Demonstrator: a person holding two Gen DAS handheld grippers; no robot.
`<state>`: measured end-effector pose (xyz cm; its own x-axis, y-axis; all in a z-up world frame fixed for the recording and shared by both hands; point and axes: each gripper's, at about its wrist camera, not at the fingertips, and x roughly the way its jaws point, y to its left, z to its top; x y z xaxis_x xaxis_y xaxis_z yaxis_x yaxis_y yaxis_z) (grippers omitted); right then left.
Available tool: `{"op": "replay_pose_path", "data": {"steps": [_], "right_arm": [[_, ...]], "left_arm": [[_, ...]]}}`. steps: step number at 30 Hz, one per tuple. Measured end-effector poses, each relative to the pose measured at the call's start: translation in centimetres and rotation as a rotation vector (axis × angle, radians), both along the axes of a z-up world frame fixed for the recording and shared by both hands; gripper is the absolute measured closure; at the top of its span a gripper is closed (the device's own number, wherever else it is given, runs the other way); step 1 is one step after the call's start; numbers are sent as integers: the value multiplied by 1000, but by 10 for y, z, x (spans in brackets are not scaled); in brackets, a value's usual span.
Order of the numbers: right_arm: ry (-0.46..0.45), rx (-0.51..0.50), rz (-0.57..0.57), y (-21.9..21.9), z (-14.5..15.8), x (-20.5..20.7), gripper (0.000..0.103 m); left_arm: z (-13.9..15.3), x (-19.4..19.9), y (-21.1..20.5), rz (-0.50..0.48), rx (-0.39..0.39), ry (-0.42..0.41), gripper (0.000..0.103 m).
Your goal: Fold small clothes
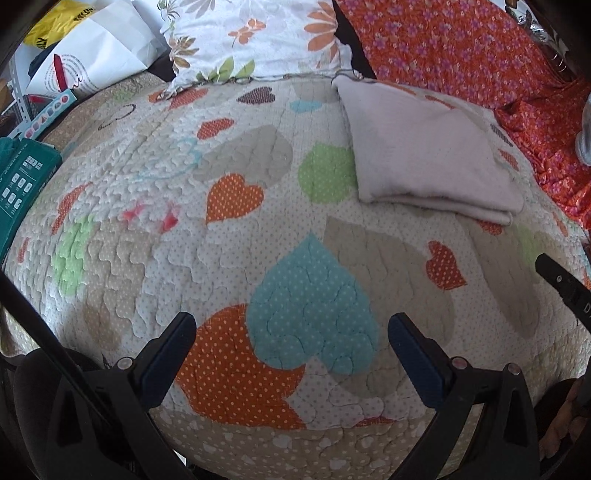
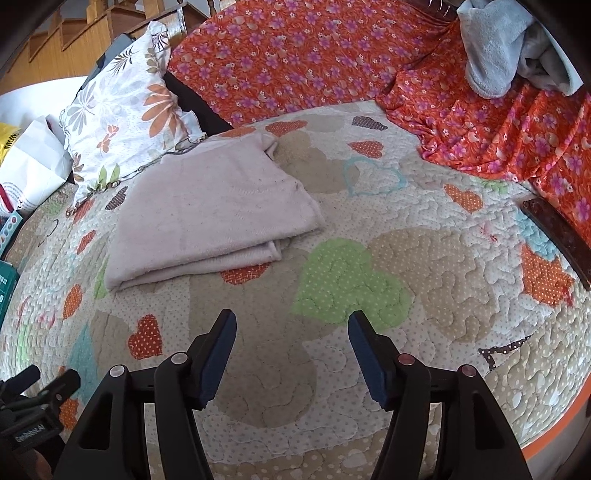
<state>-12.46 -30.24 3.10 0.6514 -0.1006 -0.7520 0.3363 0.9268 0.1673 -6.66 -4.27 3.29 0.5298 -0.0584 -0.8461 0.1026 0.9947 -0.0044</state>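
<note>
Covering the bed is a quilt [image 1: 155, 206] patterned with orange, teal, green and beige hearts, seen first from the left wrist camera. At the bottom of this view, the left claw [image 1: 291, 328] hangs above the quilt with its jaws spread wide and nothing between them. A pale pink garment [image 1: 424, 155], folded into a neat layered rectangle, lies flat on the quilt at far right, well apart from the claw. Beyond it, a white floral pillow [image 1: 251, 33] leans at the far edge, and an orange flowered cloth [image 1: 461, 48] covers the far right. White paper bags [image 1: 99, 48] and a teal box [image 1: 22, 177] sit at far left. One black tip of the right claw [image 1: 561, 284] shows at the right edge.

From the right wrist camera, the right claw [image 2: 291, 325] is likewise held apart and empty above the quilt [image 2: 424, 258]. The folded pink garment [image 2: 210, 206] lies far left of it, its stacked edges facing near. The floral pillow [image 2: 125, 107] stands just behind the garment. The orange flowered cloth [image 2: 295, 51] stretches across the far side, with a grey fleece item [image 2: 498, 40] bunched on it at far right.
</note>
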Motion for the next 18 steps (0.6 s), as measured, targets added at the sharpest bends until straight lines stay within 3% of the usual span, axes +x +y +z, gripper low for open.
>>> {"op": "replay_pose_path", "data": {"steps": [9, 18], "right_arm": [[20, 7, 0, 0, -5, 4, 34], [72, 10, -5, -1, -16, 10, 32]], "left_arm": [[-22, 5, -3, -21, -13, 94, 0], [-27, 8, 0, -14, -43, 101, 0]]}}
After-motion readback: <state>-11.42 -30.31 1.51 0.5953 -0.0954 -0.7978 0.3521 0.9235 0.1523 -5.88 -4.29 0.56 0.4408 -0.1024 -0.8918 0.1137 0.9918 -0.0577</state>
